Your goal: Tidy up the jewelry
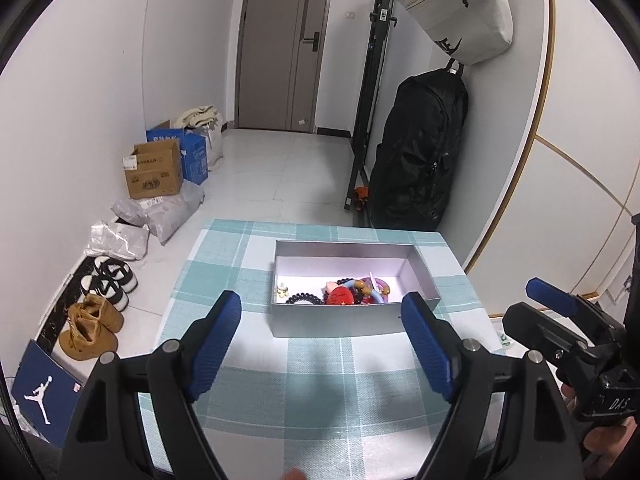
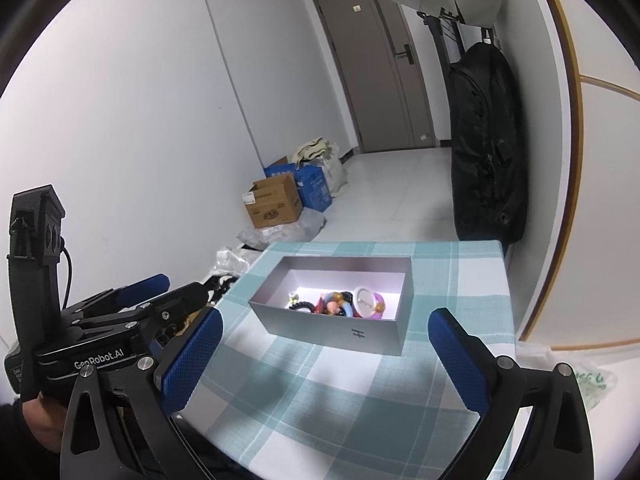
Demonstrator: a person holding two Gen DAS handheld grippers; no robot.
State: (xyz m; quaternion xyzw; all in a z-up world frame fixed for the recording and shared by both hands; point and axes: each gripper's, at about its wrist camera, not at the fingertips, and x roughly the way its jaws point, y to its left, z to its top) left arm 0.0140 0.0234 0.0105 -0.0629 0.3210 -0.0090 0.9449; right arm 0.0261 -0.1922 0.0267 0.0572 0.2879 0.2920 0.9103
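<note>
Jewelry (image 1: pixel 340 294) lay heaped in grey box (image 1: pixel 336 322) mid-bench (image 1: pixel 256 376), none loose on checked cloth. Left gripper (image 1: pixel 322 344) and right gripper (image 2: pixel 324 364) fingers spread wide, empty, short of box. Judged: gathering done, sorting maybe left.

My left claw (image 1: pixel 322 316): pads (image 1: pixel 426 346) blue, rough diamond-knurled, rubbery look; arms matt black plastic, bright metal pins. My right claw (image 2: pixel 324 344): same blue textured pads, same matt black frame. Cloth (image 1: pixel 320 376): woven, coarse weave, matt teal-and-white check. Box (image 1: pixel 340 322): smooth grey card look, satin sheen outside, white matt lining inside. Beads (image 1: pixel 304 299) in box: glossy black. Ring (image 2: pixel 366 300): smooth shiny plastic look. Backpack (image 1: pixel 420 152): black fabric, dull. Floor (image 1: pixel 288 168): glossy pale tile.
</note>
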